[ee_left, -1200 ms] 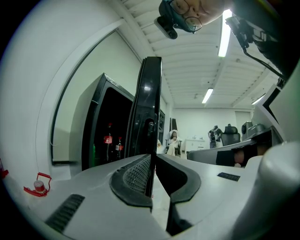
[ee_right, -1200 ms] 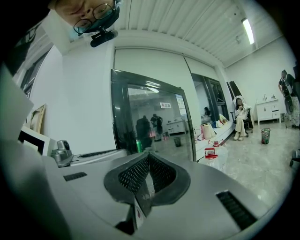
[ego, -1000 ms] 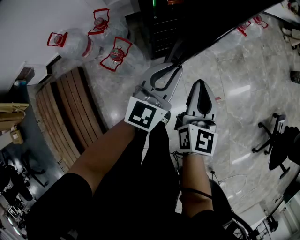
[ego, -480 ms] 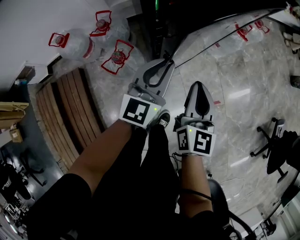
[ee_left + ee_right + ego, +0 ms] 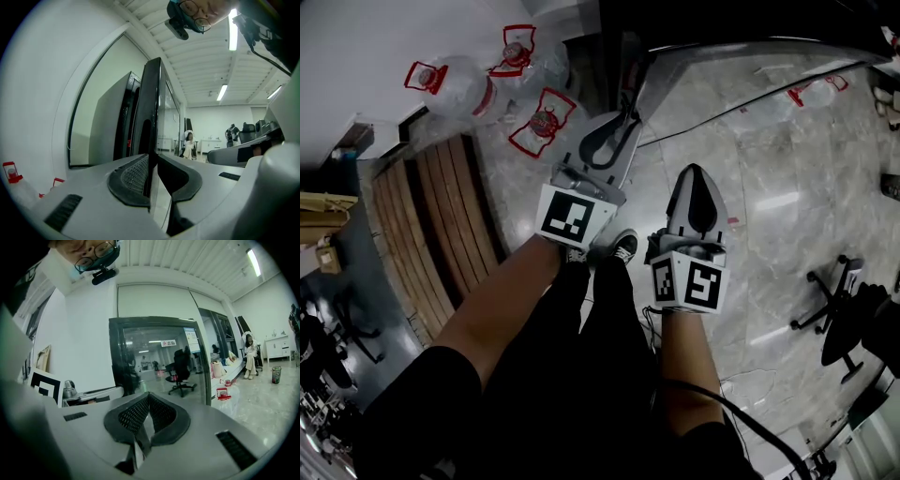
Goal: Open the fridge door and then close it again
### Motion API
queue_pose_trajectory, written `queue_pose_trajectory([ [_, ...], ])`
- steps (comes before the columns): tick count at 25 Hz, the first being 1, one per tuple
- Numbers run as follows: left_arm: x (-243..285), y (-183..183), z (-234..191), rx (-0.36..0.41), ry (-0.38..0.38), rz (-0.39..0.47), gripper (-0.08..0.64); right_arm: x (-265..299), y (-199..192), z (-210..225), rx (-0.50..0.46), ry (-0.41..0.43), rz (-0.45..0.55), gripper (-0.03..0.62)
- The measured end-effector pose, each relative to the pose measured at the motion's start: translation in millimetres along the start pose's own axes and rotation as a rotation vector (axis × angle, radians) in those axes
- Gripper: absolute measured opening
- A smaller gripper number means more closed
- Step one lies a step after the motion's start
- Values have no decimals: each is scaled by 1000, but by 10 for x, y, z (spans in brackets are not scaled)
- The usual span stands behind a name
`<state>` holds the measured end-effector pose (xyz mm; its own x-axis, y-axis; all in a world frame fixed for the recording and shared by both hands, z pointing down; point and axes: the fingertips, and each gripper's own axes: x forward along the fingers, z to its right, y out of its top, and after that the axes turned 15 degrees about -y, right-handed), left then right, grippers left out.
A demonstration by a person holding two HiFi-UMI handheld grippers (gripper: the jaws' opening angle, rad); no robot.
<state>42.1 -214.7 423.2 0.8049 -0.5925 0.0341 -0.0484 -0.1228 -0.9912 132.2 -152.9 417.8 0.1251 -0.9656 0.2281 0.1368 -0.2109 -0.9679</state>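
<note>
The fridge (image 5: 112, 126) is a dark cabinet with a tall black-framed glass door (image 5: 152, 112), which stands ajar. In the left gripper view the door's free edge runs straight between the jaws. My left gripper (image 5: 152, 161) is shut on that door edge. The head view shows the left gripper (image 5: 625, 117) reaching up to the door edge (image 5: 628, 75) beside the cabinet. My right gripper (image 5: 697, 172) hangs to the right over the floor, shut and empty. The right gripper view has its pads (image 5: 136, 416) pressed together, with the glass door (image 5: 159, 357) ahead of the right gripper (image 5: 148, 397).
Large water bottles with red handles (image 5: 455, 80) lie on the floor left of the fridge. A wooden slatted bench (image 5: 441, 216) runs along the left. An office chair (image 5: 839, 300) stands at the right on the marble floor (image 5: 769, 150). The person's legs are below the grippers.
The left gripper has moved slightly up and left toward the cabinet with the door edge in it, and the door has swung with it. The right gripper has barely moved.
</note>
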Motion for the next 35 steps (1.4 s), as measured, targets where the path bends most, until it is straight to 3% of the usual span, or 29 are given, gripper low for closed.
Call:
queue_pose_trajectory([
  [10,100,54,-473,10,81,22,72,243,80,10,-13,12,1,15],
  [15,127,61,-491,1,93,42,76,281,85,138,-16,2,1,15],
  [23,99,43,-463,72,123,-7,77,250,92,42,-11,12,7,15],
  [29,-119,111,-266,65,129,17,74,112,154,-160,-18,48,24,15],
  [32,-311,238,-97,60,130,34,17,-23,285,-287,-24,72,41,15],
  [35,-474,446,76,64,114,48,8,-184,439,-430,-38,99,33,15],
])
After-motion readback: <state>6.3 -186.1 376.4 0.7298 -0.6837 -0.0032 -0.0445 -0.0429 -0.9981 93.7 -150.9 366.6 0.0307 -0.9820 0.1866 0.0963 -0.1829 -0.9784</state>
